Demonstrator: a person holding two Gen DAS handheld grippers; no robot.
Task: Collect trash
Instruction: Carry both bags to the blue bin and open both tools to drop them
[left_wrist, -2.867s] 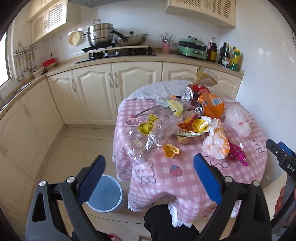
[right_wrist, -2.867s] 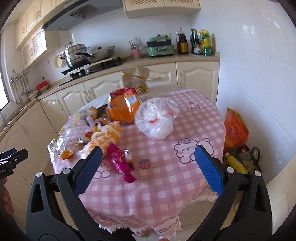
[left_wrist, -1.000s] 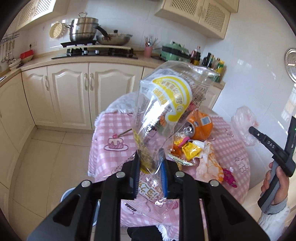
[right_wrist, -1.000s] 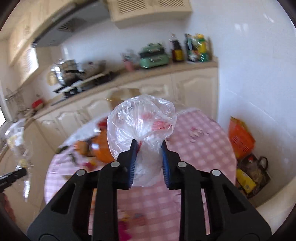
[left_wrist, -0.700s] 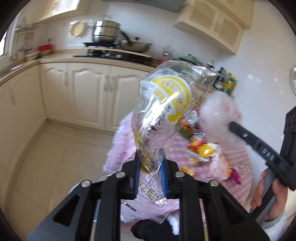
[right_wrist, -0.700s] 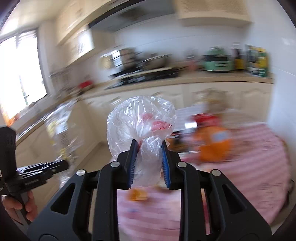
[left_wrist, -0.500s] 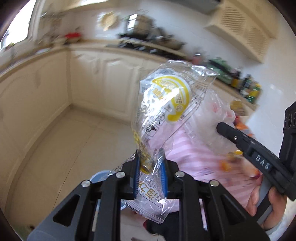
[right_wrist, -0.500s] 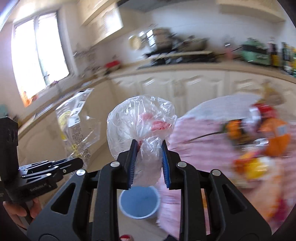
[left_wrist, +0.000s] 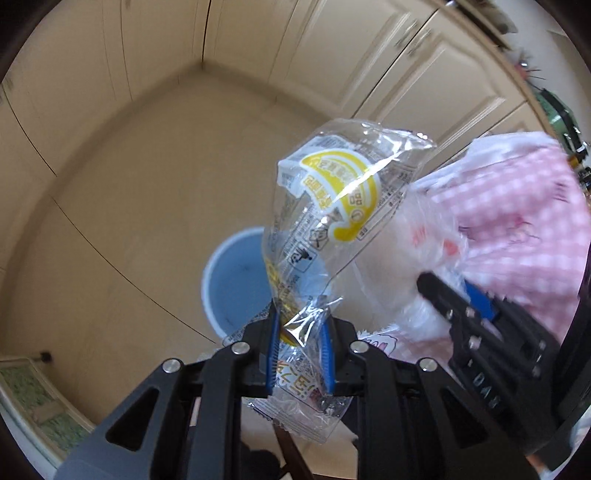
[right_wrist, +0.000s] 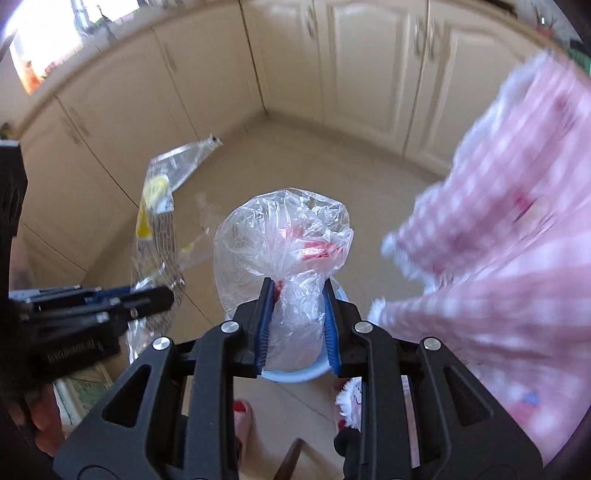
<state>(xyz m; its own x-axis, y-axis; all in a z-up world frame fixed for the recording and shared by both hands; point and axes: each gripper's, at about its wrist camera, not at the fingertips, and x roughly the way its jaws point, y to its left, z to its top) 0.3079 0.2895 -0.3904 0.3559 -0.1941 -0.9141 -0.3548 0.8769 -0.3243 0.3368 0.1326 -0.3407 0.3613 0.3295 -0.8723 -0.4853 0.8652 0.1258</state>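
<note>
- The left gripper (left_wrist: 300, 345) is clamped on the lower part of a clear wrapper (left_wrist: 334, 221); its blue pads pinch the crinkled film, and a loose tail of wrapper hangs below the fingers.
- The right gripper (right_wrist: 295, 325) is clamped on the gathered neck of a thin plastic bag (right_wrist: 284, 240), which balloons out past the fingertips with red print showing through.
- Both grippers point steeply down, close side by side; each shows at the edge of the other's view.
- A blue bin (left_wrist: 236, 284) stands on the floor (left_wrist: 122, 192) right under the wrapper and bag, mouth open, its rim partly hidden by them.
- The pink checked tablecloth (right_wrist: 517, 229) hangs just to the right of the bin, its white fringed edge near the bag.
- Left of the bin the tiled floor lies open up to the cream cabinets (right_wrist: 351, 66), which meet in a corner.
- The wrapper bears a yellow arc label with white characters and small black print; too bent to read.
- "DAS" is readable on the right gripper's side in the left view.
</note>
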